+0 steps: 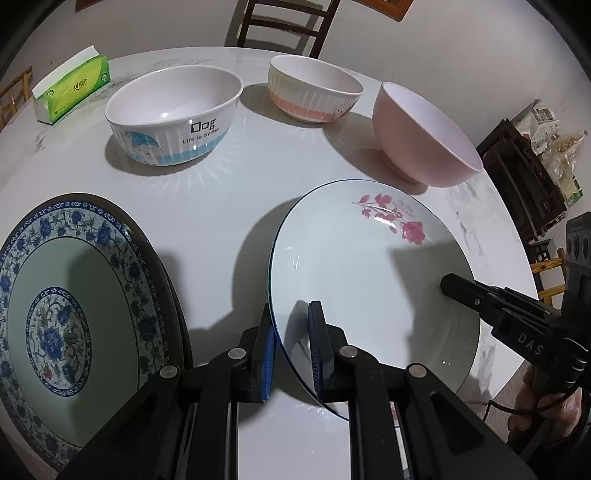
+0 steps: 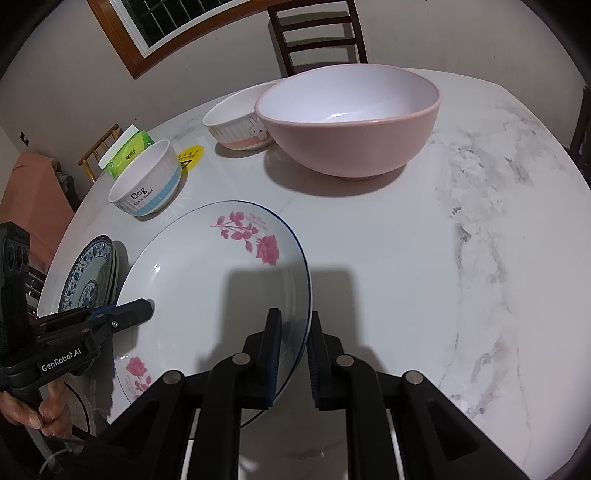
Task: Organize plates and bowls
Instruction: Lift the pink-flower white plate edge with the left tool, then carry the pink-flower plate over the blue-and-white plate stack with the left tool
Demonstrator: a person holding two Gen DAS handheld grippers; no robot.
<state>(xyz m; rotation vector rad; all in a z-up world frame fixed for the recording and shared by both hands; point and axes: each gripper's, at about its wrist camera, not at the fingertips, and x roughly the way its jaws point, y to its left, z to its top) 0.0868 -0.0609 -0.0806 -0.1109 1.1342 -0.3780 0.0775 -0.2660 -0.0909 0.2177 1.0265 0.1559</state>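
Note:
A white plate with pink roses (image 1: 369, 277) (image 2: 207, 266) is held from two sides. My left gripper (image 1: 291, 310) is shut on its left rim, and my right gripper (image 2: 295, 317) is shut on its right rim. Each view also shows the other gripper's tip over the plate: the right gripper (image 1: 454, 284) and the left gripper (image 2: 144, 306). A blue-and-white floral plate (image 1: 66, 295) (image 2: 88, 273) lies to the left on top of other plates. Behind stand a blue "Dog" bowl (image 1: 173, 114) (image 2: 147, 184), a ribbed pink-banded bowl (image 1: 314, 92) (image 2: 236, 125) and a plain pink bowl (image 1: 417, 136) (image 2: 347, 125).
The round marble table (image 2: 498, 240) has bare surface to the right of the rose plate. A green tissue pack (image 1: 70, 88) (image 2: 129, 147) sits at the far left edge. A dark wooden chair (image 1: 288, 22) (image 2: 317, 33) stands behind the table. A person's hand (image 2: 33, 410) holds the left gripper's handle.

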